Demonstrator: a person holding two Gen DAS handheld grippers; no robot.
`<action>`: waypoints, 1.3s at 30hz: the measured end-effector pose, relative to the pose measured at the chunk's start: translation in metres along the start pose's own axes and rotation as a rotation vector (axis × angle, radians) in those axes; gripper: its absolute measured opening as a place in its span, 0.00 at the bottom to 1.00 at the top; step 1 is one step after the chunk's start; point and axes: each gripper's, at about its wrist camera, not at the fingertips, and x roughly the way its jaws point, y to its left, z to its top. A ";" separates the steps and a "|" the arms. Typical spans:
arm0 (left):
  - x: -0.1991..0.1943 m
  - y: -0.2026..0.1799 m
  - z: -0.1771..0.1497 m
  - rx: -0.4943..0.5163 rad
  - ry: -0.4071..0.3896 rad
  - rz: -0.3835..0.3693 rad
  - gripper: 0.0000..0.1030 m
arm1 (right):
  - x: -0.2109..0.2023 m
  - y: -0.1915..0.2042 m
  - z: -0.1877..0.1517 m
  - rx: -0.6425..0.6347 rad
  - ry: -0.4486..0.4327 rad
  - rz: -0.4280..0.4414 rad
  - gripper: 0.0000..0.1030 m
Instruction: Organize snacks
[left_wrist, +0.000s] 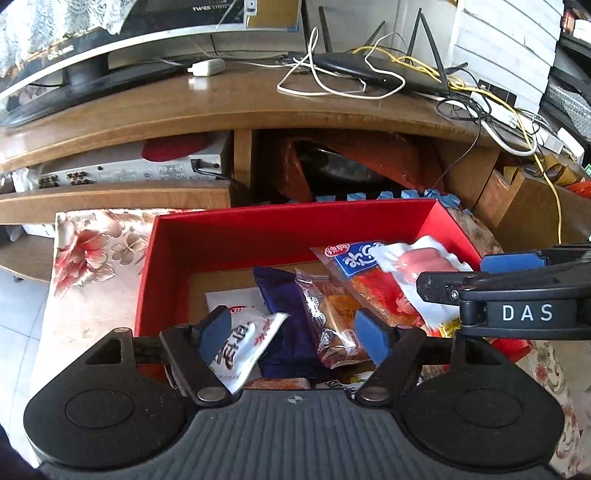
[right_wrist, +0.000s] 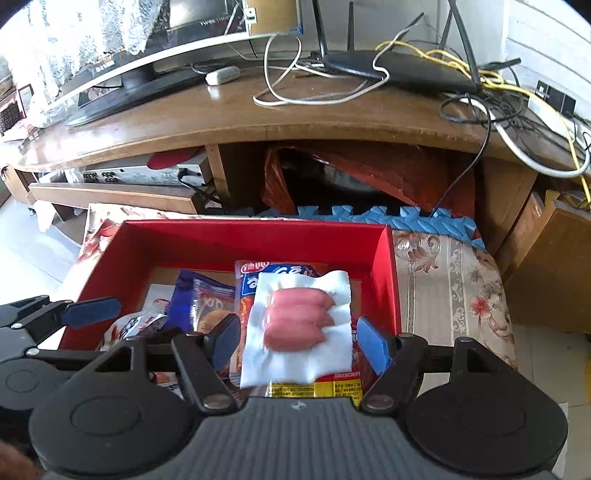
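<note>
The right gripper (right_wrist: 297, 341) has its jaws spread wide, with the white sausage pack (right_wrist: 301, 325) lying between them but not pinched. The pack rests on top of a red and blue snack bag (right_wrist: 280, 275) on the right side of the red box (right_wrist: 258, 236). The left gripper (left_wrist: 291, 334) also has its jaws spread apart and holds nothing. It hangs over the near side of the box, above a white packet (left_wrist: 243, 343), a dark blue bag (left_wrist: 284, 321) and a clear bread pack (left_wrist: 332, 317). The box sits on a flowery cloth (left_wrist: 92, 258) in front of a wooden TV stand (left_wrist: 221, 107) with lots of wires. It looks like most of the job is done, since many snacks are already in the box. No loose snacks show outside it, though the near side is hidden.
</note>
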 end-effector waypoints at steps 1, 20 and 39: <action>-0.003 -0.001 0.000 0.003 -0.005 0.002 0.79 | -0.003 0.000 0.000 0.000 -0.004 0.002 0.68; -0.042 0.001 -0.016 -0.006 -0.054 0.047 0.93 | -0.047 0.006 -0.026 0.016 -0.041 0.028 0.69; -0.078 0.007 -0.052 -0.092 -0.083 0.033 1.00 | -0.079 0.006 -0.066 0.056 -0.041 0.035 0.70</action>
